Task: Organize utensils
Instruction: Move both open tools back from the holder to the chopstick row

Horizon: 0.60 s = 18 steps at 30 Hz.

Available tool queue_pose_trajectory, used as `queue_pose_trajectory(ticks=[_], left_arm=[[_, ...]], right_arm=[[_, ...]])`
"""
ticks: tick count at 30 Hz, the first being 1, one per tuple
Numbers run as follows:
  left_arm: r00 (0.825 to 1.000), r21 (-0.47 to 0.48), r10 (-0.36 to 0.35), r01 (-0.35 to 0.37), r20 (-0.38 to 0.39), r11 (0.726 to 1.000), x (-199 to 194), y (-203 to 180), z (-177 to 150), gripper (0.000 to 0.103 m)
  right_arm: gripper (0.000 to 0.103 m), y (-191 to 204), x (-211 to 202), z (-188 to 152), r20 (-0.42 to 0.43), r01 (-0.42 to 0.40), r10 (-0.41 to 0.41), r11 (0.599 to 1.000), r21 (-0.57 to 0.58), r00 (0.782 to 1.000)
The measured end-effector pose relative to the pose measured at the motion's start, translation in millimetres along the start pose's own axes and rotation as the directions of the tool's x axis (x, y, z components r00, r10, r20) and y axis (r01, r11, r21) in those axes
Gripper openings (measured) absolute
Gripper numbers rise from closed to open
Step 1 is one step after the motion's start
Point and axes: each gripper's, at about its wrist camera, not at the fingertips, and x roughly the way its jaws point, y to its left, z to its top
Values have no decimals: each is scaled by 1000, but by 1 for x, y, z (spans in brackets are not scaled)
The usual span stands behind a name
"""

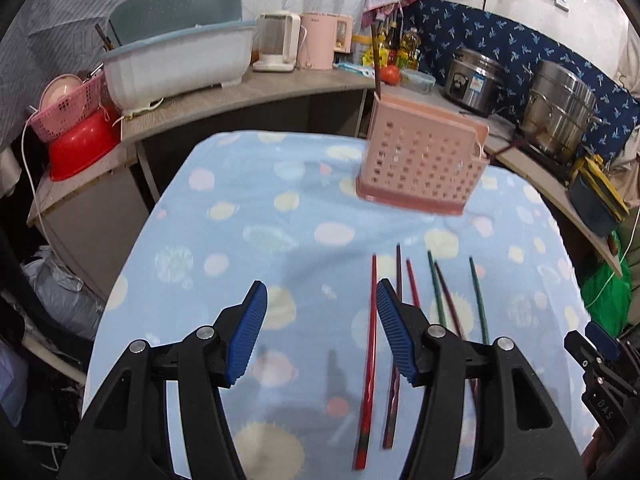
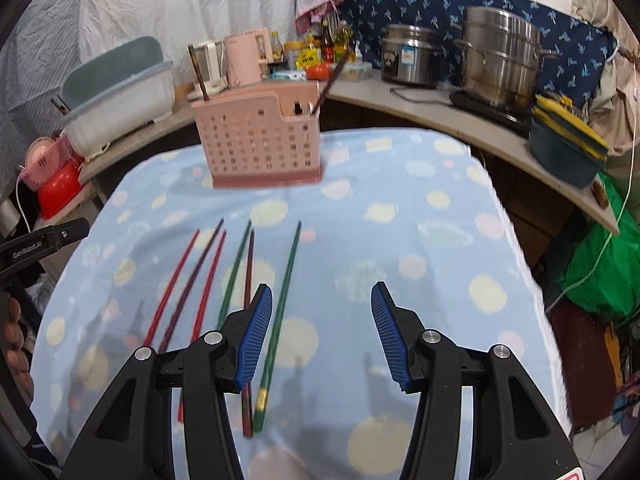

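Observation:
Several chopsticks lie side by side on the blue dotted cloth: red ones (image 1: 370, 356) (image 2: 172, 284), dark purple ones (image 1: 394, 376) (image 2: 192, 280) and green ones (image 1: 478, 300) (image 2: 280, 320). A pink perforated utensil holder (image 1: 422, 162) (image 2: 262, 142) stands upright at the cloth's far side, with two chopsticks (image 2: 332, 80) in it. My left gripper (image 1: 320, 334) is open and empty above the cloth, just left of the chopsticks. My right gripper (image 2: 320, 332) is open and empty, just right of them.
The cloth-covered table (image 1: 240, 220) (image 2: 420, 240) drops off on both sides. A curved counter (image 1: 248, 88) (image 2: 440, 120) behind holds a dish tub (image 1: 180, 64), kettles (image 1: 280, 42), steel pots (image 2: 500, 56) and bottles. A red bowl (image 1: 80, 148) sits left.

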Motion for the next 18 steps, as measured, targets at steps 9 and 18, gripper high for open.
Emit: queue_pose_trajectory(ticks=[9, 18], left_arm=[[997, 29, 10, -8, -71, 1000, 5, -1, -58, 53], [995, 41, -4, 8, -104, 999, 8, -10, -92, 53]], right_arm=[[50, 2, 14, -49, -95, -13, 16, 999, 29, 995], [38, 23, 30, -65, -142, -31, 33, 999, 20, 989]])
